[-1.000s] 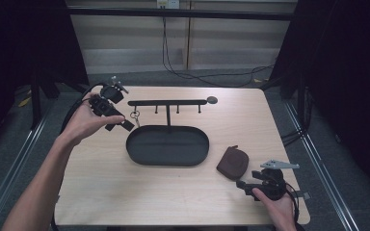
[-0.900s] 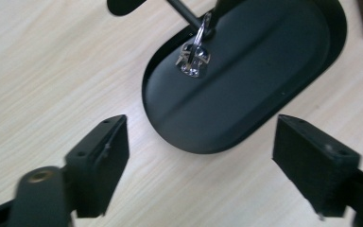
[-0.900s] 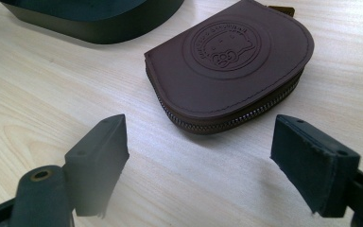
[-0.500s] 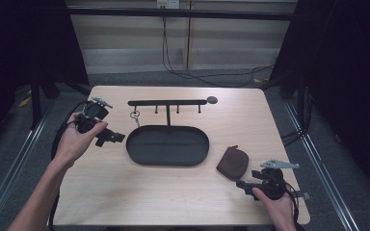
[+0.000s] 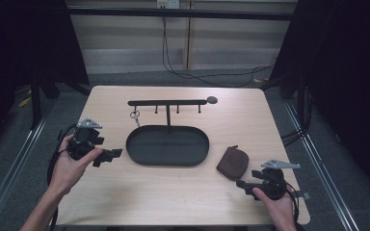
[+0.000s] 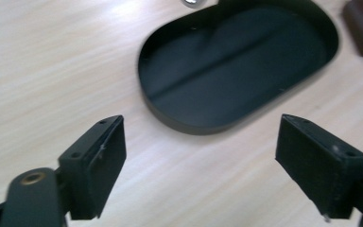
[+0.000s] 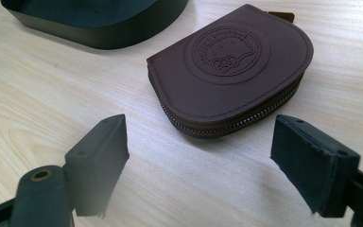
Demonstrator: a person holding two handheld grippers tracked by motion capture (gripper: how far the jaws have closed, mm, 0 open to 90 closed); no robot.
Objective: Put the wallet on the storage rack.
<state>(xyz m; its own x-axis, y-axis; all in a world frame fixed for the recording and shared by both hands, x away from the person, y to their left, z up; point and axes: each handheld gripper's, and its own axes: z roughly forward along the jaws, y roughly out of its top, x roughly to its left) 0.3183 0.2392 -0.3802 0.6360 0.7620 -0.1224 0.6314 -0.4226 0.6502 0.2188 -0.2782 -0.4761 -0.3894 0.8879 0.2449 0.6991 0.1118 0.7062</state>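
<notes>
Dark curtains close in on both sides of a pale wooden surface [image 5: 183, 192], with a light wall and trailing cables behind it. Near the middle lies a black oval tray [image 5: 167, 146], and just behind it stands a thin black rack [image 5: 167, 102] with small hooks; a key ring [image 5: 135, 115] hangs from the leftmost hook. The left gripper [image 5: 113, 155] is held low over the left part of the surface, pointing toward the tray's left end and apart from it; its jaws have just been opening and now stand spread wide with nothing between them, bare wood and the tray's near rim showing beyond them in the left gripper view. A brown zip pouch [image 5: 233, 162] lies flat on the surface just right of the tray, not touching it. The right gripper [image 5: 241, 184] rests near the front right corner, aimed at the pouch and close to it, its jaws spread wide and holding nothing.
</notes>
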